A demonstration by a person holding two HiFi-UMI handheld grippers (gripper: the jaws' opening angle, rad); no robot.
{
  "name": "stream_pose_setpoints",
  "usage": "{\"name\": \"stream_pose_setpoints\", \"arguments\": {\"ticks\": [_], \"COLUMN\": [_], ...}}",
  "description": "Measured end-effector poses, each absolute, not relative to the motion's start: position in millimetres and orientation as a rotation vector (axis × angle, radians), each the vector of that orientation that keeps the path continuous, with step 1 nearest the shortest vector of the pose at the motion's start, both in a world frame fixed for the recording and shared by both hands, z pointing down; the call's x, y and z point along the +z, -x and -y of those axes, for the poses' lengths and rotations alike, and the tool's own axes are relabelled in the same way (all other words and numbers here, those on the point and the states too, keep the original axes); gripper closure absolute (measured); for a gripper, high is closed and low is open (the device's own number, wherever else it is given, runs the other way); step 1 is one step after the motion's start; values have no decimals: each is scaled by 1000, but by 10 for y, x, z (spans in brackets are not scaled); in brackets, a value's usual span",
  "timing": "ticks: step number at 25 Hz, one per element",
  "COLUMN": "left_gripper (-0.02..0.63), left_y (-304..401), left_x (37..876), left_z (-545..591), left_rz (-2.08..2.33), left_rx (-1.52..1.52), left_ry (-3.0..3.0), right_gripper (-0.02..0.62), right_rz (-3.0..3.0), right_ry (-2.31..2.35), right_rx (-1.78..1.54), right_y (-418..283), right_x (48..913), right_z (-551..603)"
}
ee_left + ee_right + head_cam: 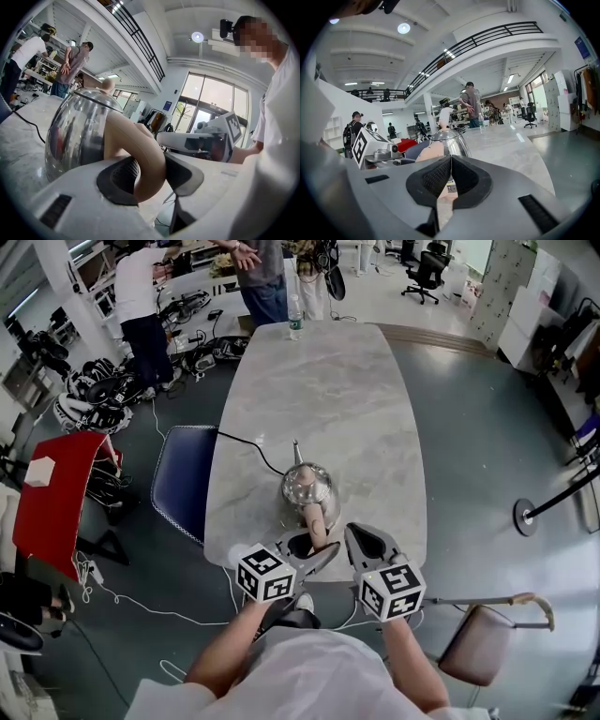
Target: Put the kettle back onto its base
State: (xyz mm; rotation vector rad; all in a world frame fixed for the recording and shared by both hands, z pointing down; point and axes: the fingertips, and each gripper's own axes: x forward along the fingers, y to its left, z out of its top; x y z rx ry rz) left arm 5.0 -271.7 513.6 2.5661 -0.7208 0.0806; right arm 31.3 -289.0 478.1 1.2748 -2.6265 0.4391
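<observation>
Steel kettle, beige handle clamped in the near-level left fingers; right fingers closed together, empty

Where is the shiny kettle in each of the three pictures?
Head view: the shiny round silver metal kettle sits low in the middle, near the table's front edge.
Left gripper view: left of the middle, its beige curved handle gripped by the left tongs.
Right gripper view: in the centre, just above the closed right tongs.
Shared landmark: the pale grey marble table.
</observation>
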Motion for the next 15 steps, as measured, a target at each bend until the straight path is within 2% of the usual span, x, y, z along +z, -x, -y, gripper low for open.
{"name": "stream_pose_setpoints", "arguments": {"ticks": [15], "left_gripper": [443], "left_y": [-58], "left_x": [5238], "left_z": [2819], "left_rz": [728], "left_rx": [101], "left_ry": [-2564], "right_gripper": [589], "right_rz": [2605], "right_ry": [-1303], "right_rx": [444], "right_y": [-352], "right_x": [4798], "right_z": [2852]}}
